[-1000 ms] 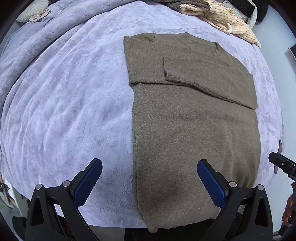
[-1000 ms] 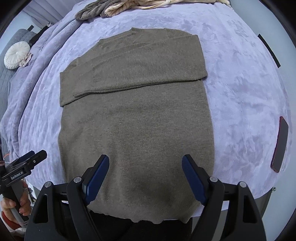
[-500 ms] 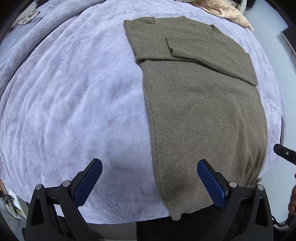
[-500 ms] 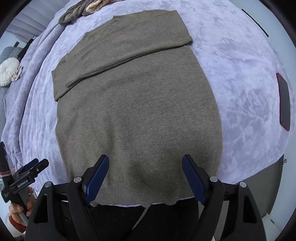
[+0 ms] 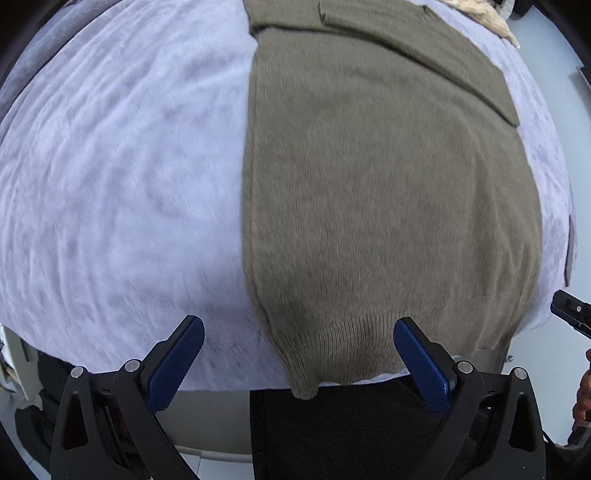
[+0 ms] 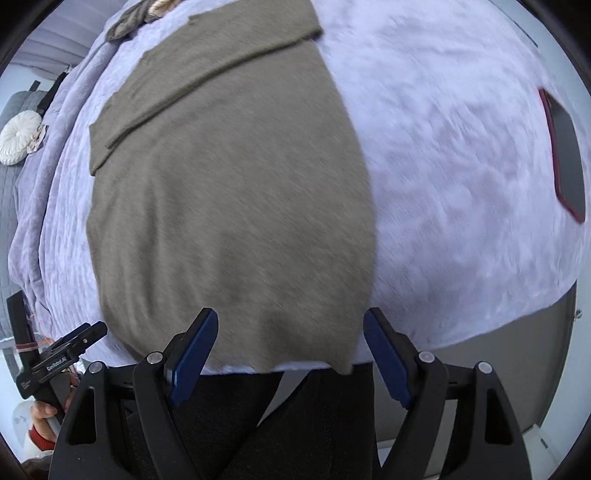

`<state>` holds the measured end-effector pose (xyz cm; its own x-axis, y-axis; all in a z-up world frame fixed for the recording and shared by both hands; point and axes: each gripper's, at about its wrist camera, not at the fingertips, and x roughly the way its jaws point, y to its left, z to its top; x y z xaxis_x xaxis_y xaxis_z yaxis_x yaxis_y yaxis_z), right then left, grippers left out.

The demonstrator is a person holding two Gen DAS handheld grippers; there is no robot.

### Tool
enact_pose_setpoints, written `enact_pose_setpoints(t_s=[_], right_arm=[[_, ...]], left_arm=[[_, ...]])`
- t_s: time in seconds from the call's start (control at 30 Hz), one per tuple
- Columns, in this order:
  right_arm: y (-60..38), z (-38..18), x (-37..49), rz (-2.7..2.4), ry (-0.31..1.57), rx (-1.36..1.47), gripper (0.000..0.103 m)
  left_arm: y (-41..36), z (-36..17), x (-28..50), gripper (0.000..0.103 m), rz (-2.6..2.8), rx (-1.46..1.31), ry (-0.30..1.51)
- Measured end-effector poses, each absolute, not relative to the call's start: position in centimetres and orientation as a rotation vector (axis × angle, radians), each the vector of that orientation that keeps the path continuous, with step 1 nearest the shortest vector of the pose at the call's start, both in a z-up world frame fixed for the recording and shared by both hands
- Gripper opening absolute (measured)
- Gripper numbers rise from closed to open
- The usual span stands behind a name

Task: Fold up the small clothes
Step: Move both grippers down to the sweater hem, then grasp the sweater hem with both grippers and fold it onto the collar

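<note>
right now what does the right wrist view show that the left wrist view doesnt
Only the right wrist view shows the round white cushion at far left, the face of the dark red-edged phone on the bedspread, and the open right tool over the sweater's right hem corner.

Only the left wrist view shows the cream knit at the top edge and the open left tool over the left hem corner.

Both show the olive sweater with sleeves folded across its chest, lying flat on the lilac bedspread.
</note>
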<state>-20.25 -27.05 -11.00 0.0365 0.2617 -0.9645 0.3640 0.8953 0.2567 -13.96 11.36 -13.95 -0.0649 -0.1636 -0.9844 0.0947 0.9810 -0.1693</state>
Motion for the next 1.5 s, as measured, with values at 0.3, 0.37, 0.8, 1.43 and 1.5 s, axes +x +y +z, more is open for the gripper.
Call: enact_pose_setpoints(t_s=[0.3,0.37,0.8,1.43,1.5], right_arm=[[-28.3,-16.0,-22.5,0.014,1.627,0.543,0.083],[-28.1,-16.9,-22.4,0.045,1.629,0.547,0.083],[-30.7,-15.9,-24.2,0.230,1.542,0.720,0.007],[-34.2,-6.6,-18.9,0.297,1.204,1.028,0.007],[-34.1,-5.4,-17.1,0.270,1.166,1.044,0.007]], left_arm=[[10.2,-17.1,-16.5,0.103,-0.187,-0.159,1.635],[10.1,-17.4,-16.7,0.103,-0.189,-0.185,1.624],[6.8,-12.8,-18.0,0.012,-0.288,-0.277,1.518],[9.9,-4.7,-6.9,0.012,-0.549,-0.388,1.383],[10.3,-4.1,-4.5,0.012,-0.577,-0.376,1.382]])
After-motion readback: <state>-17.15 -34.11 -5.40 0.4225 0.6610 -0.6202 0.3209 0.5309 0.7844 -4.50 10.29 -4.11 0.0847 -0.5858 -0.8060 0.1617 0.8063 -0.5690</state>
